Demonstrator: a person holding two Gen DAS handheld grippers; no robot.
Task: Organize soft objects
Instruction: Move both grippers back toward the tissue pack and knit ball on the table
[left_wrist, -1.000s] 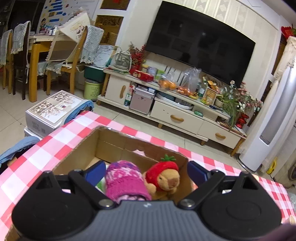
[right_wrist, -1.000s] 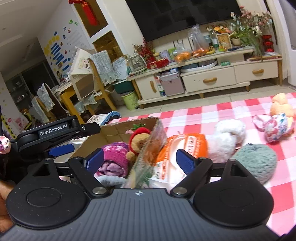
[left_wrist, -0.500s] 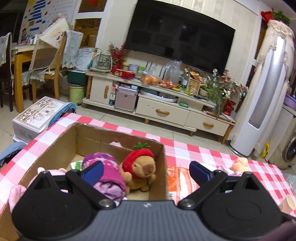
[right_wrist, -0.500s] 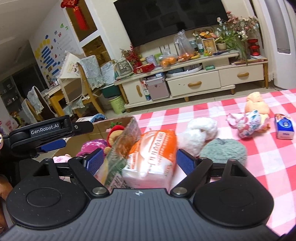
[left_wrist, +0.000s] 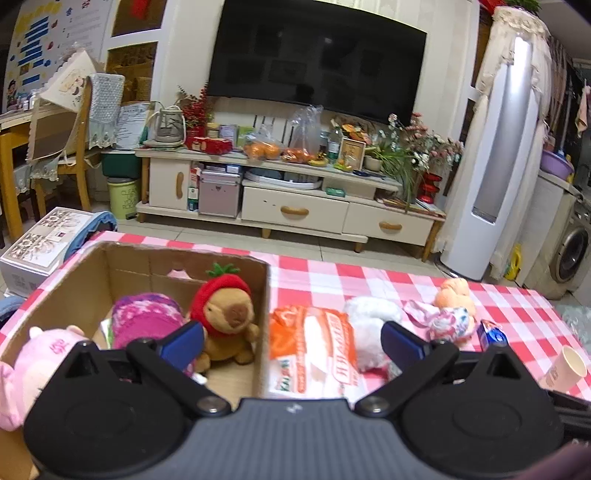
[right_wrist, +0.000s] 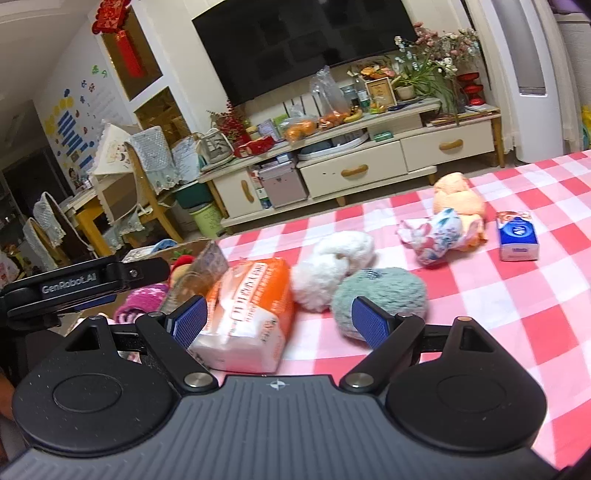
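Right gripper (right_wrist: 277, 322), held wide open and empty, is pointed at the orange pack (right_wrist: 248, 311) lying lengthwise just ahead.

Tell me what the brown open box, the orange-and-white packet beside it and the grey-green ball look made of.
Brown open box: corrugated cardboard, matte, with raw cut edges. Orange-and-white packet: thin glossy plastic film, crinkled and shiny, probably around soft tissues. Grey-green ball: fuzzy knitted or chenille-like yarn, matte and nubbly; which of the two is unclear.

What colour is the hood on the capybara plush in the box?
Red, with a green leafy top like a strawberry; the capybara plush shows best in the left wrist view.
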